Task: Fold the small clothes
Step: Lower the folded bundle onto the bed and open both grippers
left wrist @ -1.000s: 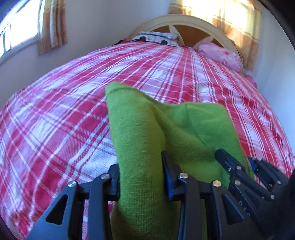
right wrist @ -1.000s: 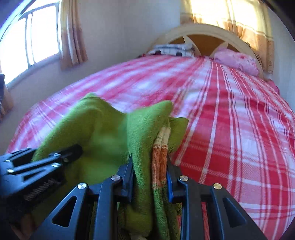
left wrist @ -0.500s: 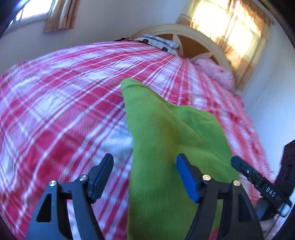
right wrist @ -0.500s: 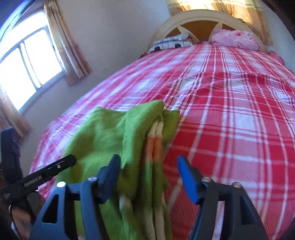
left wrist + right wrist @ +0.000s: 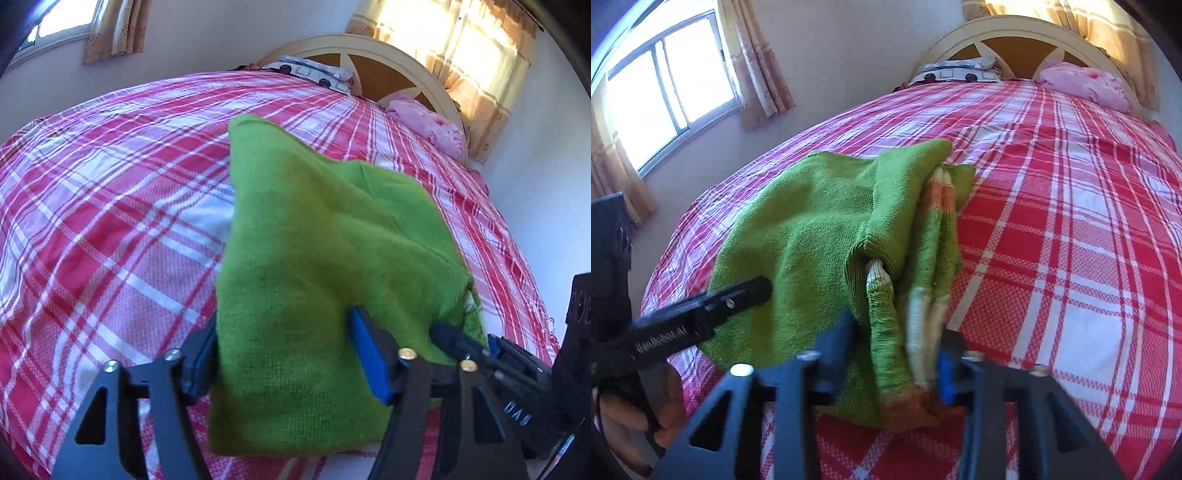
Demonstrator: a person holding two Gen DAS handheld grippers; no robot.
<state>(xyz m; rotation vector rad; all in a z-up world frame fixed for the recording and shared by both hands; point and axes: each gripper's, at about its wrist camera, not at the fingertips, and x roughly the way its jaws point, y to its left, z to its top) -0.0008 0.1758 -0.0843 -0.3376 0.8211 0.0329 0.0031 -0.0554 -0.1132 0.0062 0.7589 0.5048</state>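
Observation:
A small green knitted sweater (image 5: 317,266) lies folded on the red plaid bed (image 5: 110,221). Its orange and white striped cuffs (image 5: 934,229) show along the right side in the right wrist view. My left gripper (image 5: 284,354) is open, its jaws standing on either side of the sweater's near left edge. My right gripper (image 5: 894,354) is open, its jaws on either side of the bunched sleeves and near right edge of the sweater (image 5: 812,229). Each gripper shows at the edge of the other's view.
The bed's cream and wood headboard (image 5: 388,62) is at the far end, with a patterned pillow (image 5: 314,72) and a pink pillow (image 5: 432,122). A window (image 5: 665,85) with curtains is on the left wall. Plaid cover stretches beyond the sweater.
Both grippers went from shut on the sweater to open. The sweater has dropped flat onto the bed, and both grippers have drawn back slightly toward its near edge.

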